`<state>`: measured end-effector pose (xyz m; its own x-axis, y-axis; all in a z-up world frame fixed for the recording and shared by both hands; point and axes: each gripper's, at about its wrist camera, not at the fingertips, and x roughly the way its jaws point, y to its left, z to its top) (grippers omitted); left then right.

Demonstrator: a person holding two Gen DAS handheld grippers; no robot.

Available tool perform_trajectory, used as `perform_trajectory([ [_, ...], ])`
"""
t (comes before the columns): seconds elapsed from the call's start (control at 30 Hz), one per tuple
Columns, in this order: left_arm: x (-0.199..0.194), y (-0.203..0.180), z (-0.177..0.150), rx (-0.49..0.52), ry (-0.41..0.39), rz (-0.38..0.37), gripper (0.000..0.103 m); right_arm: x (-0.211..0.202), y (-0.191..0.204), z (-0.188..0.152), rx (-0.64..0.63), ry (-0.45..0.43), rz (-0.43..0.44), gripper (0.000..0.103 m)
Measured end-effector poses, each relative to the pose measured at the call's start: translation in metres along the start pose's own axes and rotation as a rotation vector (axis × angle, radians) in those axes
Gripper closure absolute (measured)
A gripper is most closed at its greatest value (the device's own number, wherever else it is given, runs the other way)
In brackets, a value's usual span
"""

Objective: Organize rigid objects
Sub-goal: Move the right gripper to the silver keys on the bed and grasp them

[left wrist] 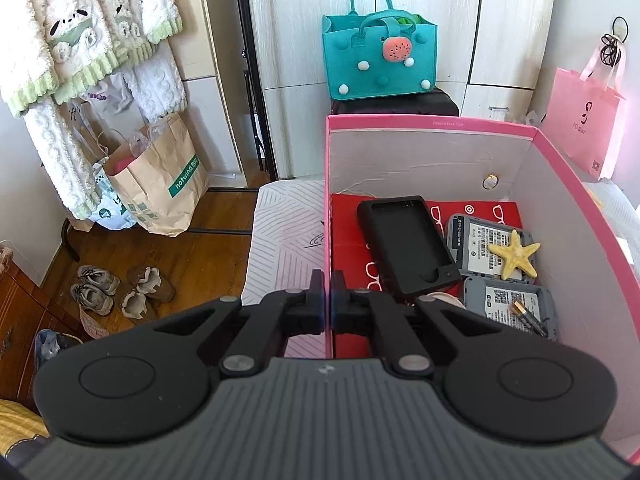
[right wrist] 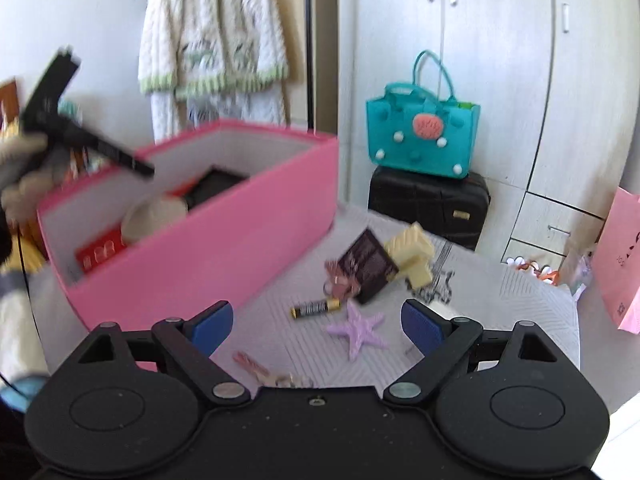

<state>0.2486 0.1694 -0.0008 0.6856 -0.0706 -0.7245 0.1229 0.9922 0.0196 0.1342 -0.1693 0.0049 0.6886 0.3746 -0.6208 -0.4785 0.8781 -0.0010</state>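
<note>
Gripping left wall of pink box (left wrist: 440, 128): left gripper (left wrist: 327, 280), fingers clamped on it. Inside box, left to right: black case (left wrist: 408, 240), grey devices (left wrist: 476, 240), yellow starfish (left wrist: 516, 256), battery (left wrist: 528, 316). Right gripper (right wrist: 316, 320) spread wide above bedcover (right wrist: 520, 304); AA battery (right wrist: 316, 307) near purple starfish (right wrist: 360, 332), brown card (right wrist: 368, 264), cream block (right wrist: 412, 256) farther right.

Teal felt bag (left wrist: 379, 58) atop black suitcase (right wrist: 428, 205); hanging knit cardigan (right wrist: 212, 36); shoes (left wrist: 120, 290)
</note>
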Motion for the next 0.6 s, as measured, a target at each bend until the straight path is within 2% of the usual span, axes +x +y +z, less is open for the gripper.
perform_trajectory([
  [0.17,0.000,0.000,0.001,0.010,0.002,0.007,0.100,0.013,0.005,-0.014,0.039,0.088,0.067,0.009],
  [0.33,0.001,-0.001,0.001,0.027,0.007,0.023,0.100,0.028,0.007,-0.027,0.181,0.144,0.073,0.013],
  [0.4,0.000,-0.001,0.001,0.028,0.004,0.022,0.099,0.033,0.007,-0.030,0.217,0.154,0.054,0.025],
  [0.53,0.001,-0.005,0.001,0.056,0.003,0.043,0.099,0.039,-0.005,-0.033,0.343,0.154,0.036,0.035],
  [0.6,0.001,-0.006,0.001,0.056,0.000,0.045,0.099,0.042,-0.010,-0.030,0.359,0.171,0.041,0.044],
])
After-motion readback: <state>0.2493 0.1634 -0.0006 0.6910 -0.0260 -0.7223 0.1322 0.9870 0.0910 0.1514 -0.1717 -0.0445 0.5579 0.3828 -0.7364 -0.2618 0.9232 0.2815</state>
